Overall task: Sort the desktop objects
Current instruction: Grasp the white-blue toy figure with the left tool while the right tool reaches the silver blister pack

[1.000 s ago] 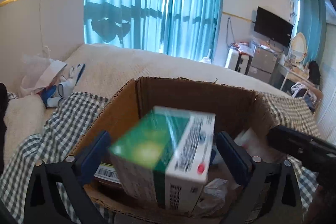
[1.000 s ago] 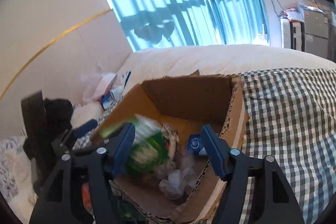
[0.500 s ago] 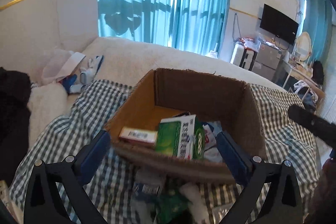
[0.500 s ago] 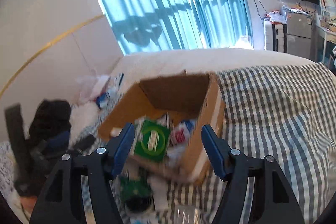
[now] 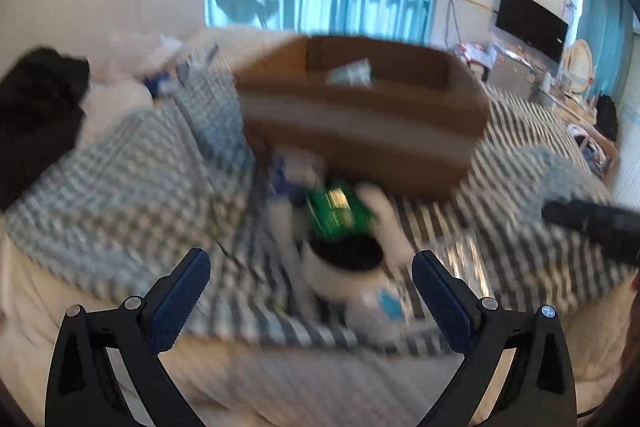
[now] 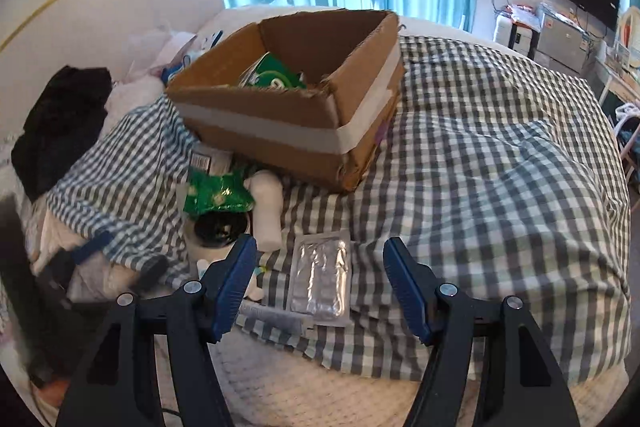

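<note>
Both grippers empty, jaws spread wide, nothing between the pads. Right gripper [image 6: 316, 279] looks down at the loose pile on the checked blanket [image 6: 480, 155], in front of the cardboard box [image 6: 288, 131]. Nearest thing to it is the clear blister pack [image 6: 320, 277]: flat on the blanket, dead centre between the blue pads, not touched by either. Its long axis runs along the pointing direction, toward the box, so the jaws already straddle its short width; my read is a straight drop with no wrist roll would do. Left of it, near the left pad: white roll [image 6: 266, 211], also lengthwise toward the box, then the green packet [image 6: 218, 193] and a round black-topped container [image 6: 220, 227]. Left gripper [image 5: 310, 287] view is motion-blurred; it faces the same pile, with the container [image 5: 346, 263] between its jaws and the green packet [image 5: 338, 211] just beyond. Box [image 5: 360, 131] sits behind the pile and already holds a green carton [image 6: 272, 75]. Judgement: right hand is better placed for the blister pack, left for the container.
</note>
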